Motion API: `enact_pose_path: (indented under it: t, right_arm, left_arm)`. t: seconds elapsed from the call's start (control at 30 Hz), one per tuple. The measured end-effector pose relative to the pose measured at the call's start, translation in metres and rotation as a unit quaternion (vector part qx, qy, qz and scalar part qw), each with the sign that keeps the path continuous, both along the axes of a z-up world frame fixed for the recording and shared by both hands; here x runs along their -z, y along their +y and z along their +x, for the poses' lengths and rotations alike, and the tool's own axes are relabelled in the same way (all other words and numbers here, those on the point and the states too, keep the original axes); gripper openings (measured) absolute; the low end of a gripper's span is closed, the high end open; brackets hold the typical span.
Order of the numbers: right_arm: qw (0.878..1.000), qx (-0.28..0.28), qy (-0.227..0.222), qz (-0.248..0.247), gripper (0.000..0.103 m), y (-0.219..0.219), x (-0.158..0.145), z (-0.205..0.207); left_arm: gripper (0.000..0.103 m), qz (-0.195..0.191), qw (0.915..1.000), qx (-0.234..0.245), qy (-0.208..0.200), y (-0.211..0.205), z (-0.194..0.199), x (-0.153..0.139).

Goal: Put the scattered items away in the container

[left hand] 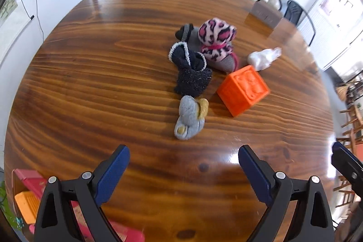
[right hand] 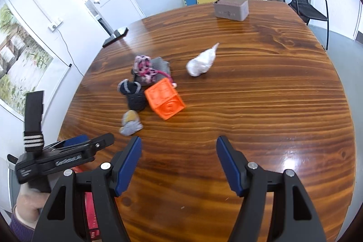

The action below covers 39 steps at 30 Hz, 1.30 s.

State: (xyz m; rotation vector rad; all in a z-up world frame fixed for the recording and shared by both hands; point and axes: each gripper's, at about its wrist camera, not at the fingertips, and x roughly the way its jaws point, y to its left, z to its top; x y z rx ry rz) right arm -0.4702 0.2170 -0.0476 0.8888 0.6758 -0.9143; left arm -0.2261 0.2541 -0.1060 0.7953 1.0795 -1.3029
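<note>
Only the right wrist view shows the person's hand (right hand: 28,203) carrying the left hand-held gripper (right hand: 90,140); both the left hand-held gripper (left hand: 183,165) and the right hand-held gripper (right hand: 179,155) are spread and empty over the glossy brown wooden surface (left hand: 90,83).

Both cameras ride on hand-held grippers and look forward and steeply down along their own blue-padded fingers onto a wooden table (left hand: 90,87). The left wrist view hangs over the near table edge, facing the cluster of socks and the orange cube (left hand: 244,90) fairly closely; a red container (left hand: 29,178) shows at its lower left corner. The right wrist view sits a little further back and to the right, tilted more toward the room, taking in the door, the chairs and the brown box (right hand: 231,8). Both views share the table, the cube (right hand: 164,99), the socks and the white bundle (right hand: 202,62), perhaps cloth. The right view also catches the left gripper (right hand: 86,144) at its left edge.
</note>
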Motion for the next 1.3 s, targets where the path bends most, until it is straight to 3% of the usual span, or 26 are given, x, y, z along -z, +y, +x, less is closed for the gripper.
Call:
enact_pose_path:
  t: [0.2, 0.4, 0.47, 0.53, 0.73, 0.93, 1.3]
  right_arm:
    - [1.000, -0.014, -0.006, 0.024, 0.072, -0.030, 0.025, -0.004]
    - [0.999, -0.037, -0.005, 0.013, 0.072, -0.051, 0.034, 0.009]
    - [0.999, -0.045, -0.007, 0.012, 0.072, -0.058, 0.036, 0.015]
    - [0.998, -0.053, -0.009, 0.012, 0.072, -0.065, 0.039, 0.023]
    - [0.997, -0.082, -0.009, 0.011, 0.072, -0.077, 0.047, 0.048]
    - [0.994, -0.113, 0.008, 0.007, 0.072, -0.083, 0.056, 0.074]
    - [0.989, -0.139, 0.056, 0.004, 0.072, -0.094, 0.079, 0.113]
  left_arm:
    - [0.098, 0.018, 0.9994, -0.017, -0.026, -0.028, -0.003, 0.026]
    - [0.097, 0.022, 0.9986, -0.034, -0.035, -0.039, 0.001, 0.038]
    - [0.086, 0.019, 0.9986, -0.033, -0.036, -0.040, 0.002, 0.040]
    - [0.069, 0.026, 0.9987, -0.030, -0.033, -0.041, 0.002, 0.044]
    - [0.040, 0.023, 0.9992, -0.015, -0.030, -0.037, 0.001, 0.053]
    - [0.039, 0.008, 0.9990, -0.017, -0.040, -0.030, 0.010, 0.047]
    - [0.039, -0.025, 0.9976, -0.025, -0.060, -0.018, 0.025, 0.006]
